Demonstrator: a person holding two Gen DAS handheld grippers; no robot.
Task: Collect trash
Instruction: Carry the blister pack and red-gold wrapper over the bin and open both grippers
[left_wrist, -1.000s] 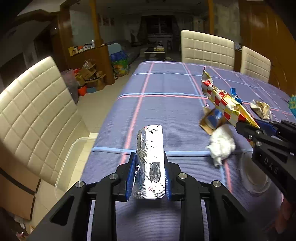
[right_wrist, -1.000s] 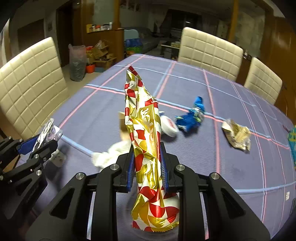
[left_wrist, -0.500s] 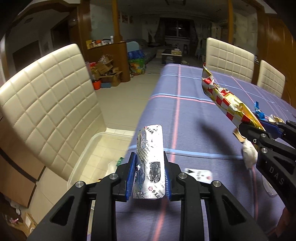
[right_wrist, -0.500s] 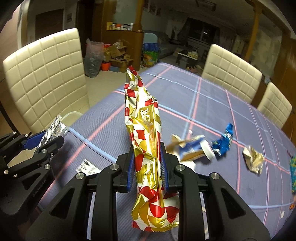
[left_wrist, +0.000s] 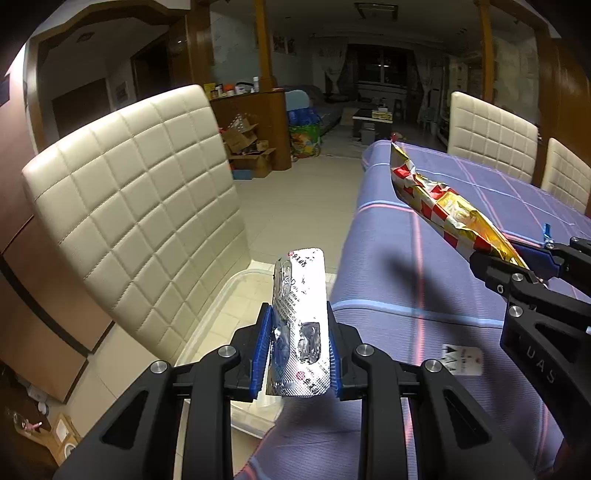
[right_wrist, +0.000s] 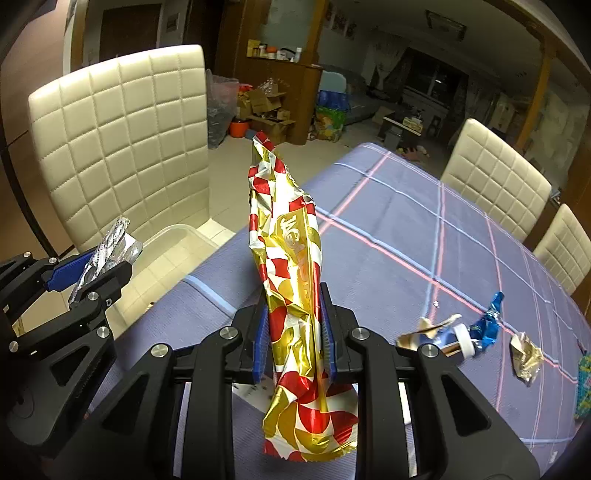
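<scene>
1. My left gripper (left_wrist: 295, 343) is clamped on a silver blister pack (left_wrist: 301, 314), which stands upright between the blue pads.
2. My right gripper (right_wrist: 293, 332) pinches a red-and-gold snack wrapper (right_wrist: 291, 258) at mid-length; its loose ends flop above and below.
3. The clear plastic bin (left_wrist: 229, 295) sits on the floor beside the table edge, below the white chair (left_wrist: 140, 206). I judge this the drop target.
4. I'd carry the left load over the bin's opening before letting go, since foil flutters.
5. A blue wrapper (right_wrist: 487, 326), a torn packet with a white cap (right_wrist: 443, 336) and crumpled gold foil (right_wrist: 526, 358) remain on the purple tablecloth (right_wrist: 424, 240).
</scene>
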